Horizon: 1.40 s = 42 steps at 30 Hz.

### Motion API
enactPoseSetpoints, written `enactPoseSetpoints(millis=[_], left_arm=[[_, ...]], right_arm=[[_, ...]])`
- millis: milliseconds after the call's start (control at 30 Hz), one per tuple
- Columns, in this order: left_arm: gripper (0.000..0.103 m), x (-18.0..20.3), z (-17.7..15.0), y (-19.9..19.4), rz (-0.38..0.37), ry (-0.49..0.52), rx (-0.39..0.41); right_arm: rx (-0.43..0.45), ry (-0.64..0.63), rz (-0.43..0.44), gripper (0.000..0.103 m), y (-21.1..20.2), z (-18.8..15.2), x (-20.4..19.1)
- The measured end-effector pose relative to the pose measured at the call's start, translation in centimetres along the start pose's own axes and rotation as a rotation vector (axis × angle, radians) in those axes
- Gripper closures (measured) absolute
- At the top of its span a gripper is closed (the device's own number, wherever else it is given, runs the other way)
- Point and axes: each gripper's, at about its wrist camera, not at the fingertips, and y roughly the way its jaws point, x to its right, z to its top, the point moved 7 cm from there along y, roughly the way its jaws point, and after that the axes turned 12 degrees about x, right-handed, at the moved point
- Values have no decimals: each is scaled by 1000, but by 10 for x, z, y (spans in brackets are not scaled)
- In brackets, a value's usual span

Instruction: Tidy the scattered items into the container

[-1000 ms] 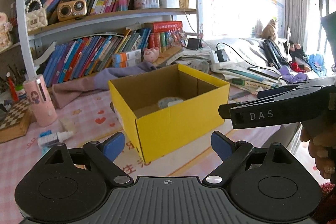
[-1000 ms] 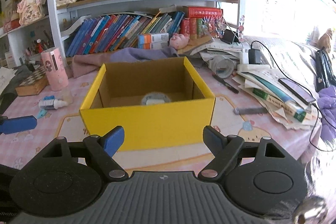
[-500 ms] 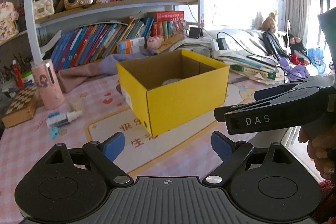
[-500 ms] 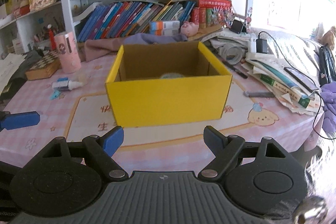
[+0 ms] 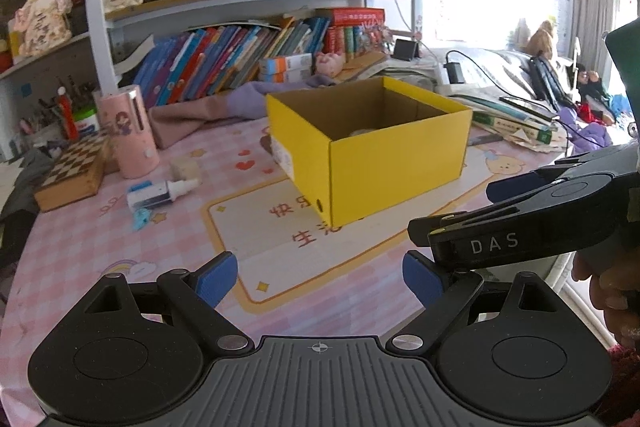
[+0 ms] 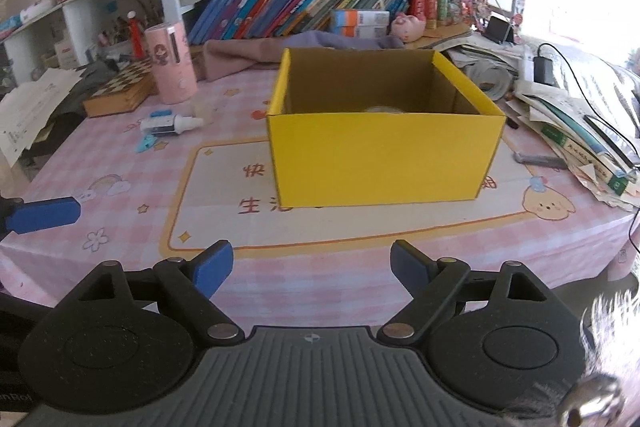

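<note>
An open yellow cardboard box stands on the pink checked tablecloth, with a roundish pale item barely showing inside it. A small white and blue bottle lies on the table left of the box, with a pale lump and a blue scrap near it. My left gripper is open and empty, well short of the box. My right gripper is open and empty near the table's front edge; it shows from the side in the left wrist view.
A pink cylinder and a chessboard box stand at the left. A purple cloth lies behind the box, before a bookshelf. Books, papers and cables are piled at the right; a grey bar lies there.
Both grippers have pulled back from the box toward the table's front edge. The box looks smaller and more of the tablecloth shows. Both stay open.
</note>
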Motion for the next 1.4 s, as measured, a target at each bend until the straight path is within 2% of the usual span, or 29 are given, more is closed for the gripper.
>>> enactPoseSetpoints(millis=[367, 700, 900, 1133, 1400], left_arm=[[11, -28, -7, -11, 74, -27, -10], [11, -68, -15, -34, 222, -91, -19], [11, -86, -18, -40, 286, -118, -20], [11, -102, -16, -35, 334, -129, -20], [11, -122, -4, -12, 381, -140, -9]], right_arm=[[0, -33, 63, 17, 9, 2, -29], [-4, -104, 196, 17, 22, 9, -79], [0, -140, 260, 17, 29, 15, -103], [8, -158, 302, 17, 43, 24, -115], [42, -168, 323, 17, 73, 49, -122]])
